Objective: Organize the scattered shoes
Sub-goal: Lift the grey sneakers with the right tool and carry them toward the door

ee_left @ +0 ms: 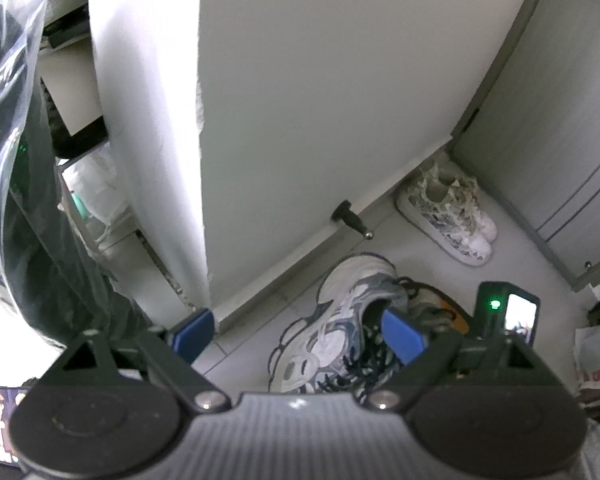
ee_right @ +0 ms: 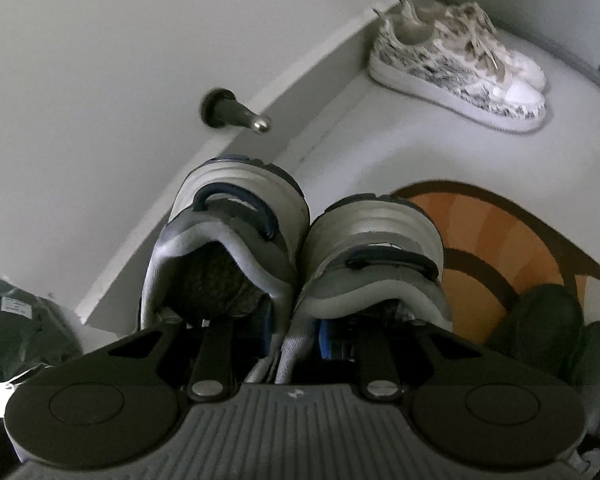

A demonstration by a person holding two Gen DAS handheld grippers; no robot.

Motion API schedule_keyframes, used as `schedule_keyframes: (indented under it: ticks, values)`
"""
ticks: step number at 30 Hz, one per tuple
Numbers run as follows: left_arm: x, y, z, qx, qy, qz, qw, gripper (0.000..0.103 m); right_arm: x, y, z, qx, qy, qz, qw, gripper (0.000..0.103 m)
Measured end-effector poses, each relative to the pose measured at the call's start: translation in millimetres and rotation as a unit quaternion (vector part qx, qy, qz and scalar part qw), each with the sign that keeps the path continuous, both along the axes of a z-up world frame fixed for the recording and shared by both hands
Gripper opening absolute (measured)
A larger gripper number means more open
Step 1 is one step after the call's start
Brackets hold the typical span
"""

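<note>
Two grey, white and navy sneakers (ee_right: 228,240) stand side by side, heels toward the wall. My right gripper (ee_right: 296,334) is shut on them, one finger inside each shoe, pinching the two inner collars together. Whether their soles are off the floor I cannot tell. In the left wrist view the same sneakers (ee_left: 332,332) sit just ahead, with the right gripper's housing (ee_left: 496,312) behind them. My left gripper (ee_left: 296,332) is open above the floor; its blue pads (ee_left: 192,330) hold nothing. A white patterned pair (ee_right: 460,64) stands neatly in the far corner.
A black doorstop (ee_right: 236,112) sticks out of the wall above the skirting. An orange and brown mat (ee_right: 500,240) lies right of the sneakers, dark shoes (ee_right: 548,320) on it. A bagged dark item (ee_right: 20,320) lies left. Grey cabinet doors (ee_left: 560,160) close the right side.
</note>
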State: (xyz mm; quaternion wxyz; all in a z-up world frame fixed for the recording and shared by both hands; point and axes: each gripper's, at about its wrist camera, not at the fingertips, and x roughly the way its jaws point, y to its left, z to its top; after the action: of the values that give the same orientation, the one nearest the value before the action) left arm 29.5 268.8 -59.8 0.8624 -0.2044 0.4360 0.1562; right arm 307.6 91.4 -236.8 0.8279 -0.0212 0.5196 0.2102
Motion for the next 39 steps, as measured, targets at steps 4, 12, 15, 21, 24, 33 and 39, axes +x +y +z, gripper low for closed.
schedule_keyframes:
  ticks: [4,12,15,21,24,33,39]
  values:
    - [-2,0,0,-0.003,0.002,0.004,1.0,0.093,-6,1,10,0.0,-0.037,0.018,0.999,0.023]
    - [-4,-2,3,0.004,0.001,0.004,1.0,0.093,-7,-1,31,-0.002,-0.108,0.044,0.993,0.021]
    - [-3,-2,2,0.005,0.002,0.004,1.0,0.093,-7,-2,38,0.0,-0.135,0.065,0.989,0.021]
    - [-1,-5,1,0.008,0.006,0.0,0.9999,0.093,0,-11,53,0.002,-0.179,0.087,0.98,0.021]
    - [0,-4,-1,0.008,0.01,0.001,0.9999,0.093,9,-21,59,0.001,-0.192,0.087,0.977,0.021]
    - [-1,-10,-8,0.02,0.026,-0.011,0.9994,0.093,56,-67,76,-0.022,-0.234,0.13,0.963,0.021]
    - [2,-9,-16,0.004,0.033,-0.01,0.9994,0.093,84,-108,85,-0.042,-0.253,0.129,0.958,0.021]
